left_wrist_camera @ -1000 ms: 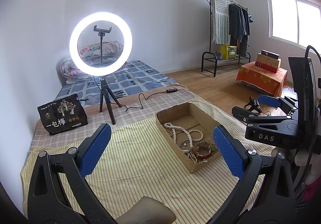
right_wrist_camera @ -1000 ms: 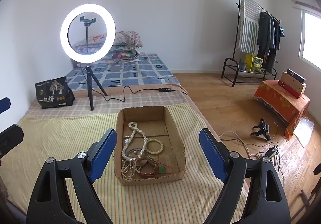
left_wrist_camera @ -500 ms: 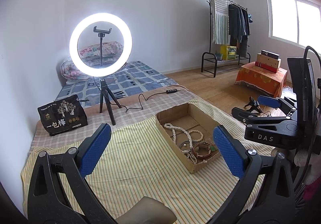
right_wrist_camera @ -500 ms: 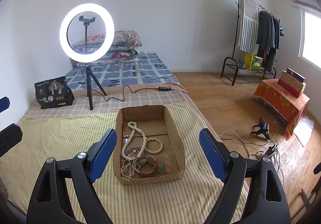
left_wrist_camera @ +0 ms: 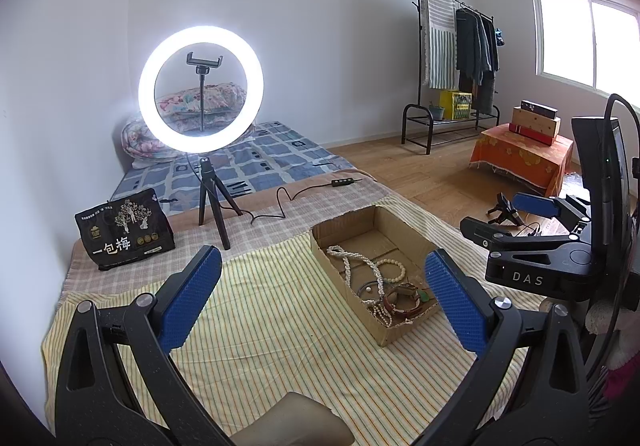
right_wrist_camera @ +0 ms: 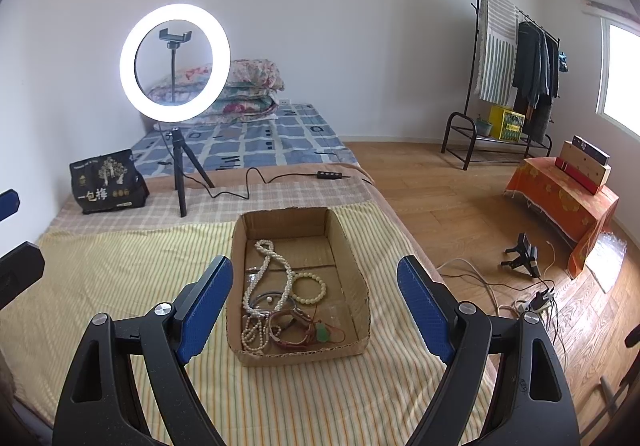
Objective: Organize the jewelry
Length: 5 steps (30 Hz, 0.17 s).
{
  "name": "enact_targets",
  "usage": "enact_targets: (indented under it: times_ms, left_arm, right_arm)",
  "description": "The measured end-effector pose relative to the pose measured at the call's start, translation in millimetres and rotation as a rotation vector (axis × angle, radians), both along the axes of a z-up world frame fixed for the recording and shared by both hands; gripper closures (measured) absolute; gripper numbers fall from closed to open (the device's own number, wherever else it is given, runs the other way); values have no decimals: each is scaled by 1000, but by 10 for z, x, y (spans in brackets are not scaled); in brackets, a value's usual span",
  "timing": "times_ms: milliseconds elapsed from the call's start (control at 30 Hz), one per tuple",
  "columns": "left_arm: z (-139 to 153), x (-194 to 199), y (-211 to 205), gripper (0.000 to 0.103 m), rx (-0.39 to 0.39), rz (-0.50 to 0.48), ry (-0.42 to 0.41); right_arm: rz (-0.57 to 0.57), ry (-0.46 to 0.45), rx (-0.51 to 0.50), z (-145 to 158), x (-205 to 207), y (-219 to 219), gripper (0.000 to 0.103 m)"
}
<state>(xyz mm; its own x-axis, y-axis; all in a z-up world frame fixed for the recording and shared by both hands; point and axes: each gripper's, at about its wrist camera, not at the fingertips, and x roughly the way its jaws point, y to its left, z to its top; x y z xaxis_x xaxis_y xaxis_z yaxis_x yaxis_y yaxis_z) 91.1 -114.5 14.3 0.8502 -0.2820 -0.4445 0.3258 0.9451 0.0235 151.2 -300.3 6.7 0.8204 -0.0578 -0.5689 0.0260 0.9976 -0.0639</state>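
A shallow cardboard box (right_wrist_camera: 348, 246) lies on a yellow striped cloth (right_wrist_camera: 120, 278) and holds tangled jewelry: a white pearl necklace (right_wrist_camera: 276, 258), a pale bead bracelet (right_wrist_camera: 308, 288), a brown leather watch strap (right_wrist_camera: 288, 326) and a green pendant (right_wrist_camera: 322, 332). The box also shows in the left wrist view (left_wrist_camera: 320, 242). My right gripper (right_wrist_camera: 316, 302) is open and empty, held above the box's near end. My left gripper (left_wrist_camera: 320, 294) is open and empty, left of the box. The right gripper (left_wrist_camera: 516, 216) shows at the right of the left wrist view.
A lit ring light on a tripod (right_wrist_camera: 176, 62) stands behind the cloth, its cable (right_wrist_camera: 248, 182) trailing right. A black snack bag (right_wrist_camera: 106, 182) lies at back left. The bed's right edge drops to a wooden floor (right_wrist_camera: 440, 198) with cables and a small tripod (right_wrist_camera: 524, 252).
Both views have shifted very slightly; the ring light and box sit a touch differently in frame. Both grippers stay open and empty, and the jewelry has not moved.
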Motion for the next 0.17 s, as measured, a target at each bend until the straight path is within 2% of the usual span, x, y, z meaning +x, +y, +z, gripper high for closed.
enact_targets:
  times_ms: [167]
  left_arm:
    - [34,7,-64,0,1,-4,-7]
  right_arm:
    - [-1,3,0,-1,17,7,19]
